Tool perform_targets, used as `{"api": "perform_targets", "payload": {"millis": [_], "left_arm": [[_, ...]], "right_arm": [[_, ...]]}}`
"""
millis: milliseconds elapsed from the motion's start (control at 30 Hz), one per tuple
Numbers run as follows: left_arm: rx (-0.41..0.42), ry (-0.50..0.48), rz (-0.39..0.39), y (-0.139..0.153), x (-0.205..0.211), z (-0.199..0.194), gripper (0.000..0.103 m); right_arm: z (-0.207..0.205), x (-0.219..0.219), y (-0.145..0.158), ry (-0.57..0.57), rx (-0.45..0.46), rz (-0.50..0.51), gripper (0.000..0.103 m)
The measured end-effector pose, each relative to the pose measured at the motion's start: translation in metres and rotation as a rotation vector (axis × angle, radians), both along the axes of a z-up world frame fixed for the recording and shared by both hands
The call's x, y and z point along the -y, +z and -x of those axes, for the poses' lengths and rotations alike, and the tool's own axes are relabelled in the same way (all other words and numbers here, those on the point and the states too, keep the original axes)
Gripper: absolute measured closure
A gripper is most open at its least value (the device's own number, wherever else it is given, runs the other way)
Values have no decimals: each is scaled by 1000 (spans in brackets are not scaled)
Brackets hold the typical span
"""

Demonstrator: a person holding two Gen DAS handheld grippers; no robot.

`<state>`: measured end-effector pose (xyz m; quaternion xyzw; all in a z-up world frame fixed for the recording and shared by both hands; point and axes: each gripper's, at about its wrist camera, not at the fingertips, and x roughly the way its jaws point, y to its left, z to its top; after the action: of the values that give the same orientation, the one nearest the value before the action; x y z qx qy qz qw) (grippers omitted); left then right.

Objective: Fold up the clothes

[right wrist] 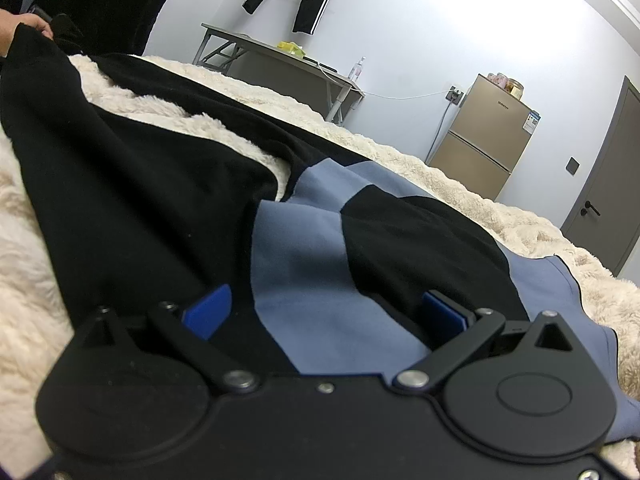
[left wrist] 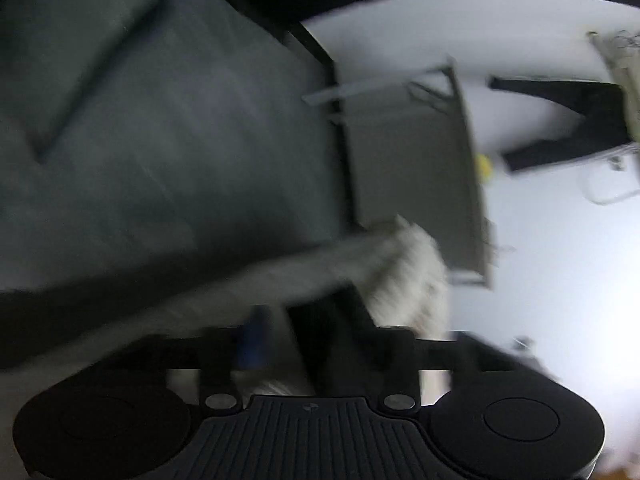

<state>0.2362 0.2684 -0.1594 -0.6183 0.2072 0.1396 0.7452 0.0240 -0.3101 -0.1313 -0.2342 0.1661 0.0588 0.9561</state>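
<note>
Right gripper [right wrist: 326,312] spread wide over black-and-blue garment [right wrist: 296,248] on fluffy blanket [right wrist: 400,152]; left gripper [left wrist: 316,344] blurred, black cloth between, grip impossible to tell.

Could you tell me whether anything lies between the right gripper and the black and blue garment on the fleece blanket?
Nothing visible does: the right gripper stands open directly over the black and blue garment.
</note>
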Motion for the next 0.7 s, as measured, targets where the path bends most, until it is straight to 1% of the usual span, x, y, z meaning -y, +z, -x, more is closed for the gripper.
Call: {"api": "perform_targets", "payload": {"millis": [67,100,133,167,200,233,267,333,367,400,433,500,533,567,600,633,667,700], "left_arm": [[-30,22,-115,24,1,11,44],[-36,22,-161,35,5,17,44],[-29,20,-224,50,12,25,44],[-11,17,-281,67,23,32,44],[13,2,-309,81,35,35,44],[70,-46,-354,103,48,40,44],[126,-110,-382,123,61,45,44],[204,-222,-408,146,81,59,41],[238,-275,-422,155,94,72,36],[265,-321,-432,165,108,86,28],[289,-356,-437,171,121,99,24],[325,-393,-429,175,140,123,23],[347,-412,-414,174,150,138,23],[377,-420,-387,167,160,159,23],[403,-415,-372,161,168,172,23],[405,-412,-362,160,172,172,23],[396,-412,-342,155,172,173,24],[387,-412,-323,150,173,173,24]], "right_arm": [[0,0,0,0,0,-1,0],[0,0,0,1,0,-1,0],[-1,0,0,1,1,-2,0],[-1,0,0,1,1,-3,0],[-1,1,1,1,1,-3,0],[-2,1,1,2,1,-4,0],[-2,0,4,2,-3,-1,0],[-2,-2,8,-1,-16,10,0],[2,-4,18,4,-30,1,0],[6,-5,27,9,-44,-9,0],[12,-5,38,46,-52,-56,0],[22,-8,57,118,-63,-141,0],[28,-20,83,184,-18,-187,0],[27,-28,98,204,27,-204,0],[25,-30,101,209,36,-210,0],[15,-38,115,224,65,-240,0],[-9,-50,127,215,47,-248,2],[-22,-56,130,206,26,-245,5]]}}
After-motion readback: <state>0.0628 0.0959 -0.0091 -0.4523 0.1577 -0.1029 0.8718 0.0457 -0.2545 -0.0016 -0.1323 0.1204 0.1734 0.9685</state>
